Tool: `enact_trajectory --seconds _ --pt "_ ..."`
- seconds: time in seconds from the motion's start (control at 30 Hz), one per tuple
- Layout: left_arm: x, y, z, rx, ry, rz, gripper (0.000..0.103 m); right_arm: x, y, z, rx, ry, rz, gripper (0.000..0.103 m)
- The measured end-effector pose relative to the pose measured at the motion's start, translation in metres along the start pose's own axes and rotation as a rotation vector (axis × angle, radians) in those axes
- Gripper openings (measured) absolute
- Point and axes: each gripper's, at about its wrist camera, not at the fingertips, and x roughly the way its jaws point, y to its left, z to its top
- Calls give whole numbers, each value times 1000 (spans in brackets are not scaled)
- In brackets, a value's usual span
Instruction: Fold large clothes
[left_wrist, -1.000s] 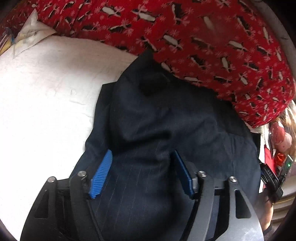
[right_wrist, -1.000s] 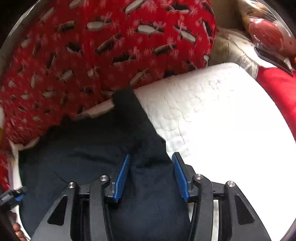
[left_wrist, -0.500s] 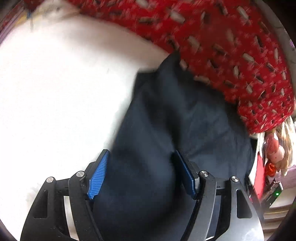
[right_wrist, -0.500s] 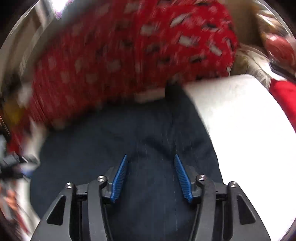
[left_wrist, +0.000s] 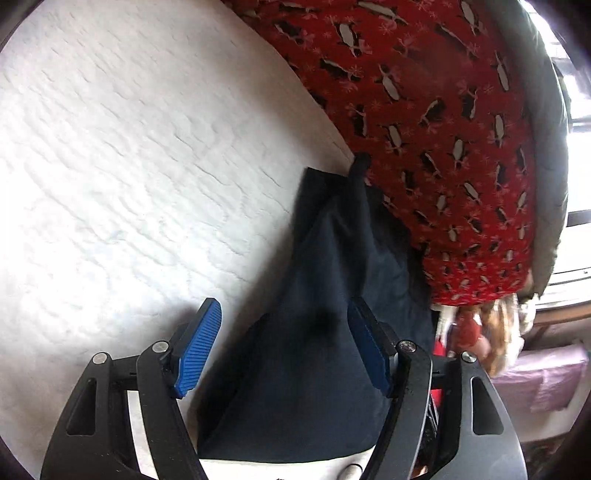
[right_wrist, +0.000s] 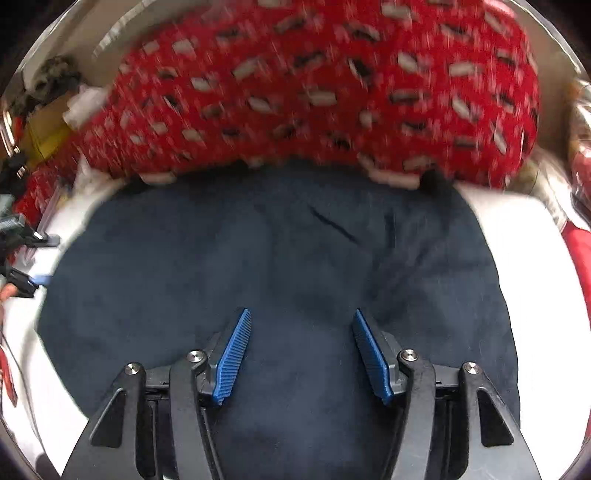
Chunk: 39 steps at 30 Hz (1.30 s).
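A dark navy garment (left_wrist: 325, 332) lies folded on a white quilted mattress (left_wrist: 129, 166). In the right wrist view the garment (right_wrist: 280, 258) spreads wide under my gripper. My left gripper (left_wrist: 284, 325) is open, with its jaws wide apart over the garment's left edge; the right pad sits on the cloth and the left pad over bare mattress. My right gripper (right_wrist: 301, 332) is open and empty above the middle of the garment. Neither gripper holds cloth.
A red blanket with a penguin pattern (left_wrist: 424, 110) is bunched along the far edge of the mattress, also in the right wrist view (right_wrist: 314, 92). Toys and clutter (left_wrist: 480, 332) lie beyond the mattress edge. Boxes and clutter (right_wrist: 44, 122) sit at the far left.
Both grippers have swung away: the left view has turned leftward onto bare mattress, the right view has shifted left over the garment's middle. The garment now lies in a more compact shape.
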Motion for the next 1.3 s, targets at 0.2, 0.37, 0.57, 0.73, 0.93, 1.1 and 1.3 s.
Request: enact_trajectory --seconds 0.2,0.37,0.57,0.73,0.93,1.1,1.3 --pt "34 -26 -14 84 119 -15 87 38 -5 -4 -14 87 -26 66" --pt "43 -55 -35 208 176 9 81 48 -1 -13 -76 47 -54 68" --pt "28 -70 -52 174 125 -52 32 46 7 -17 -80 15 -76 69" --pt "16 -121 -66 217 105 -154 22 39 1 -16 -62 39 -70 70" --pt "14 -163 -90 267 116 -195 21 -9 -29 -20 75 -47 -46 70" --pt "21 -196 -110 306 134 -227 18 -39 -71 -43 157 -82 -118 70" --pt "66 -233 -137 355 200 -155 18 -31 -104 -81 246 -59 -77 82"
